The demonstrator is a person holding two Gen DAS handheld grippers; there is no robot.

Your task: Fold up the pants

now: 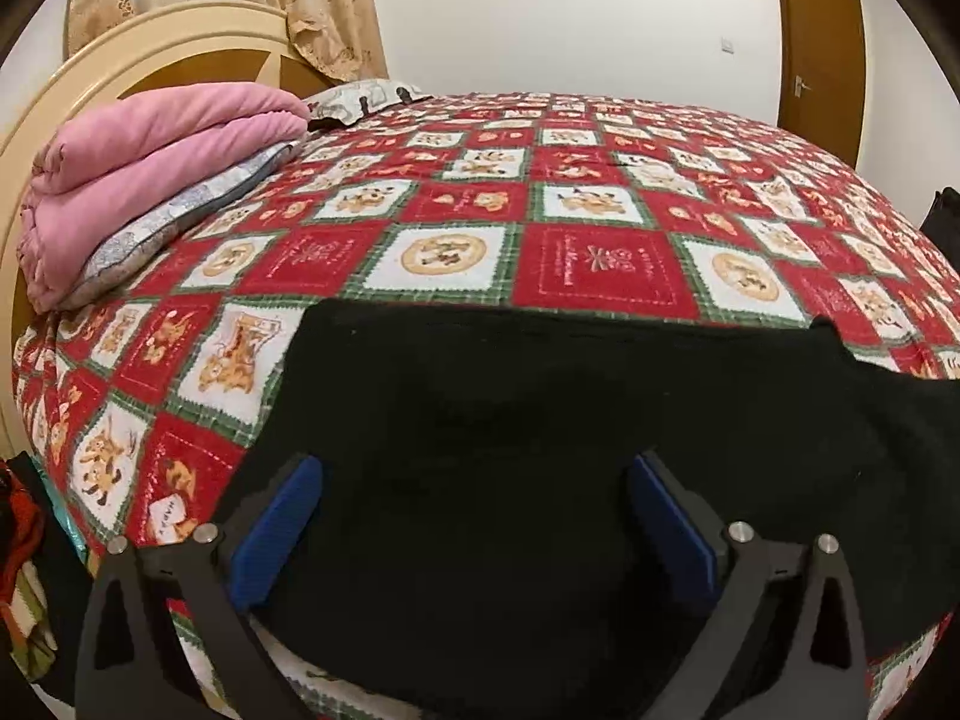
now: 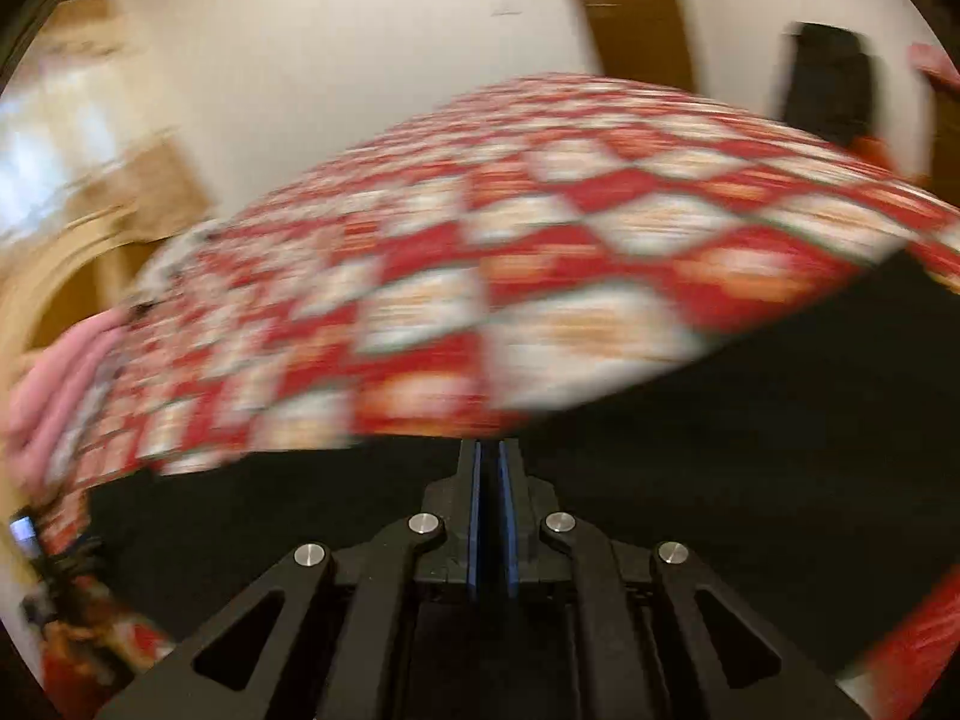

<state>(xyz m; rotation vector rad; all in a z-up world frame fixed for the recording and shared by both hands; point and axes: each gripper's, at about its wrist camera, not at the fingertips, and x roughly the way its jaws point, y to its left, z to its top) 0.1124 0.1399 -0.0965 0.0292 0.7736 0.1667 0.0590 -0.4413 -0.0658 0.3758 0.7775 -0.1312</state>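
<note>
My left gripper [image 1: 474, 516] has its blue pads [image 1: 279, 531] spread wide over the black pants [image 1: 540, 420], which lie flat on the red checked bedspread [image 1: 456, 204] straight below and ahead of my jaws, with nothing pinched between them. My right gripper [image 2: 492, 468] has its jaws pressed together, the two blue pads nearly touching; black cloth of the pants [image 2: 750, 450] spreads under and beyond their tips, but that view is smeared and I cannot tell whether any fabric is caught between them. A folded pink blanket [image 1: 150, 174] sits far off to the left of my left jaws, by the headboard [image 1: 120, 54].
</note>
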